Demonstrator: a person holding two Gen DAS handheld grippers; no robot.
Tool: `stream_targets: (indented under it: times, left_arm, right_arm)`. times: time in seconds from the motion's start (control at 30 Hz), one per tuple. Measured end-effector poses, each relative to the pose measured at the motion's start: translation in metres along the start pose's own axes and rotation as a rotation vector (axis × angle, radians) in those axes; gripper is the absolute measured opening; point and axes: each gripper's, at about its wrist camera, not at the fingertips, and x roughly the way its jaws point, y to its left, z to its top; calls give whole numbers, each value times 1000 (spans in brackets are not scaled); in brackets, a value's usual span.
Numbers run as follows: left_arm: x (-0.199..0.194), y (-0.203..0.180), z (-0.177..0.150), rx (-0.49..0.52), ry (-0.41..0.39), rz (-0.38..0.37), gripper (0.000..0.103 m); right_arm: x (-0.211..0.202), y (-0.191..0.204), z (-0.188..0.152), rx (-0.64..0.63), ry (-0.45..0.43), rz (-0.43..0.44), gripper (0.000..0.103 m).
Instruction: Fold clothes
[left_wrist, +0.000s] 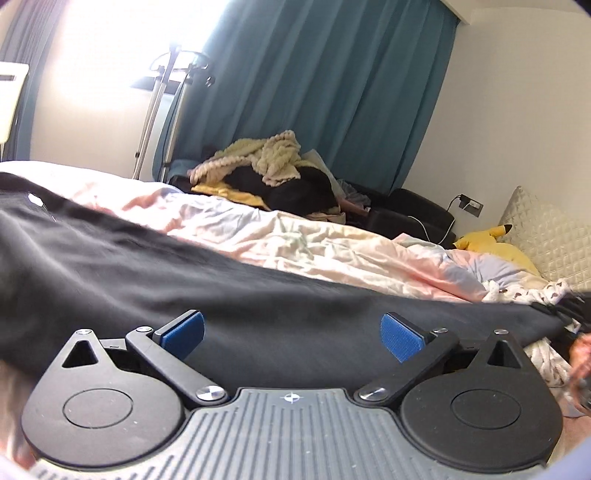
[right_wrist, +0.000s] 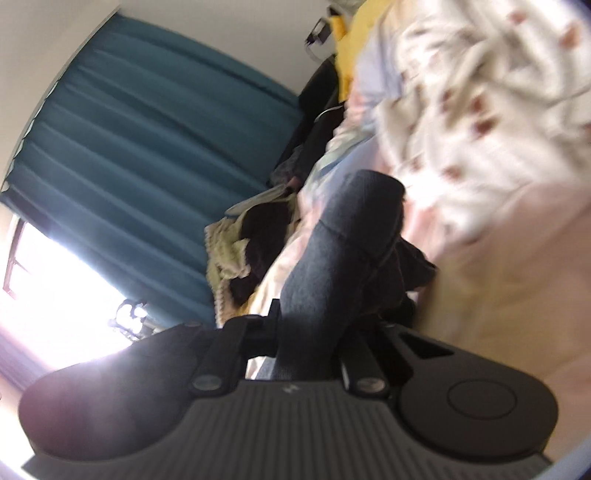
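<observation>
Teal curtains (left_wrist: 314, 92) back the bed's pink duvet (left_wrist: 295, 236); left gripper (left_wrist: 291, 334) jaws spread, right gripper (right_wrist: 314, 325) jaws pinching the dark garment (right_wrist: 343, 240).

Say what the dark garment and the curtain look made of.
Garment: likely soft matte cotton knit, dark grey; fine ribbed texture shows where the right claw pinches it. Curtain: heavy woven teal cloth, matte, hanging in deep pleats.

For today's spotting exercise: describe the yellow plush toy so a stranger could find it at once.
Start at the bed with its rumpled pink-and-white duvet. Follow it to the quilted cream headboard; the yellow plush toy lies against it. Its black-tipped ear sets it apart from the pale bedding.
</observation>
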Motion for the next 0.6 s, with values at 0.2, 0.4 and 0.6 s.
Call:
stream_targets:
  times: [0.2, 0.4, 0.6]
  left_arm:
    - [53, 3, -15, 74, 152, 100, 103]
    - [67, -23, -35, 307, 248, 170, 103]
    - [18, -15, -9, 243, 212, 107, 103]
  right_arm:
    - [-86, -39, 6, 1, -57, -62, 8]
    - [-96, -31, -3, -148, -57, -129, 9]
    - [-82, 35, -18, -316, -115, -138, 9]
